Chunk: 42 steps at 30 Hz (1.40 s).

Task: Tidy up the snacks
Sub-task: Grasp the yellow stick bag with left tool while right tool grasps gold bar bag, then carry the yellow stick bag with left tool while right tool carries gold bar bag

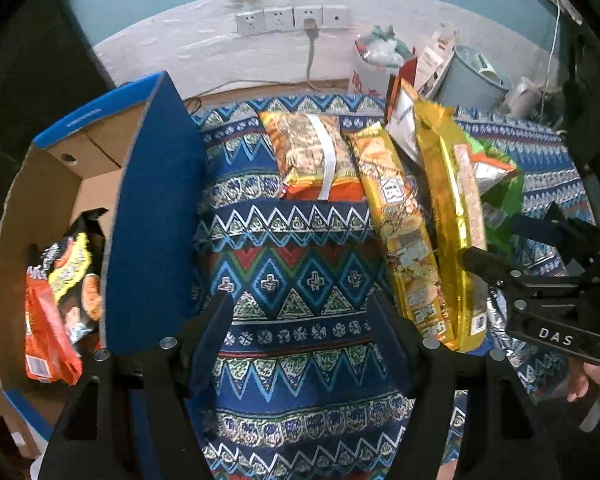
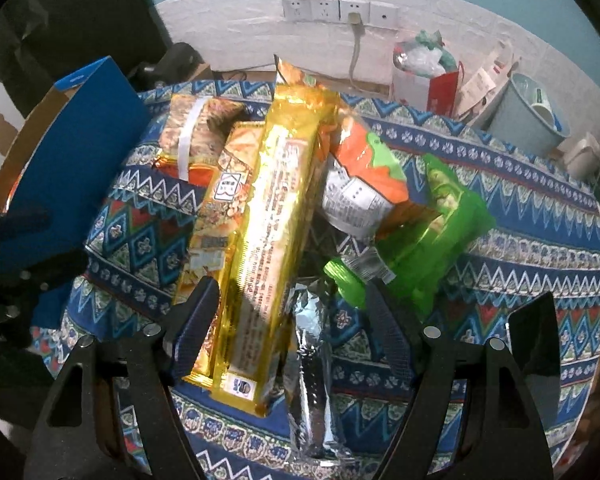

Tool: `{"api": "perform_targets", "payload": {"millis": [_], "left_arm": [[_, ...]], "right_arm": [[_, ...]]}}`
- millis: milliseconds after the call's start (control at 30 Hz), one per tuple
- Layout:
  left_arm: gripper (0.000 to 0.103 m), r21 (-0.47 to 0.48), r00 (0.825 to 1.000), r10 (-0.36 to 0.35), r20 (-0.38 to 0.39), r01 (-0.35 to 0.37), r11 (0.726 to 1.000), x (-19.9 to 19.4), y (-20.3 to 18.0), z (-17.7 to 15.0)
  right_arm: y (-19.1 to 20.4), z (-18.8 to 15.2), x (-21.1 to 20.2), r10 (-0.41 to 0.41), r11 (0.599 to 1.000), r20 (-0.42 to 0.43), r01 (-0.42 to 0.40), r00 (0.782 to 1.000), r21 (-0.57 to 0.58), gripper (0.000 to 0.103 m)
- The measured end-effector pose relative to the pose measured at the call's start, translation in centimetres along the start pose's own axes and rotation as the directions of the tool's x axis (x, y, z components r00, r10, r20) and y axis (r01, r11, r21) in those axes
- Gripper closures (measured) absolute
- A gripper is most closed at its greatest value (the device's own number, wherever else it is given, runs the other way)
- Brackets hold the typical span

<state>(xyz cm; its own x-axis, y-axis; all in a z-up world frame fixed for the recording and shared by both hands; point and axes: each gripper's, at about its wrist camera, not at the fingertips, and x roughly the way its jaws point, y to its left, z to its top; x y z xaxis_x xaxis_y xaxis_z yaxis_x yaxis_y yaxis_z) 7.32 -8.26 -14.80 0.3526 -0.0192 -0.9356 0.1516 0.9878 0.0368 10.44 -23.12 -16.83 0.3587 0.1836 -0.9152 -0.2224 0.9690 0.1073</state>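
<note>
Snack packets piled on a patterned tabletop beside a cardboard box.

The left claw (image 1: 300,316) hovers with its fingers apart over the bare cloth of the tabletop (image 1: 296,248), holding nothing. The right claw (image 2: 288,304) is spread wide around the near end of a long gold packet (image 2: 272,216) lying atop the pile, next to a green packet (image 2: 428,232). The box (image 1: 60,184) stands to the left, with an orange packet (image 1: 46,336) inside.

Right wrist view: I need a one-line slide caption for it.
Open right hand-held gripper poised over a long gold snack pack in the snack pile on the patterned tablecloth.
</note>
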Motion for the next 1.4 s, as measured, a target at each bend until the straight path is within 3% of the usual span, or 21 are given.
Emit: {"api": "perform_targets", "payload": {"millis": [333,500,600,1000,1400], "left_arm": [[0.032,-0.003,0.998,0.022,-0.060,-0.022,1.000,2.8,0.3,-0.1],[0.032,-0.016,0.997,0.007,-0.071,-0.008,1.000,3.0,0.1,0.3],[0.032,-0.027,0.998,0.001,-0.066,-0.003,1.000,2.9,-0.1,0.8],[0.028,-0.093,0.995,-0.050,-0.083,0.042,0.995,3.9,-2.5,3.3],[0.021,-0.079,0.992,-0.023,-0.121,0.013,0.997,7.2,-6.2,5.1]], "right_arm": [[0.4,0.2,2.1,0.023,1.000,-0.022,-0.023,1.000,0.008,0.043],[0.9,0.0,3.3,0.040,0.999,-0.045,-0.040,0.998,0.003,0.065],[1.0,-0.1,3.0,0.035,0.999,-0.025,-0.035,0.999,-0.003,0.071],[-0.4,-0.9,-1.6,0.037,0.999,0.054,-0.037,0.998,0.011,0.073],[-5.4,-1.5,-3.1,0.023,0.996,0.079,-0.030,0.997,0.084,0.073]]}}
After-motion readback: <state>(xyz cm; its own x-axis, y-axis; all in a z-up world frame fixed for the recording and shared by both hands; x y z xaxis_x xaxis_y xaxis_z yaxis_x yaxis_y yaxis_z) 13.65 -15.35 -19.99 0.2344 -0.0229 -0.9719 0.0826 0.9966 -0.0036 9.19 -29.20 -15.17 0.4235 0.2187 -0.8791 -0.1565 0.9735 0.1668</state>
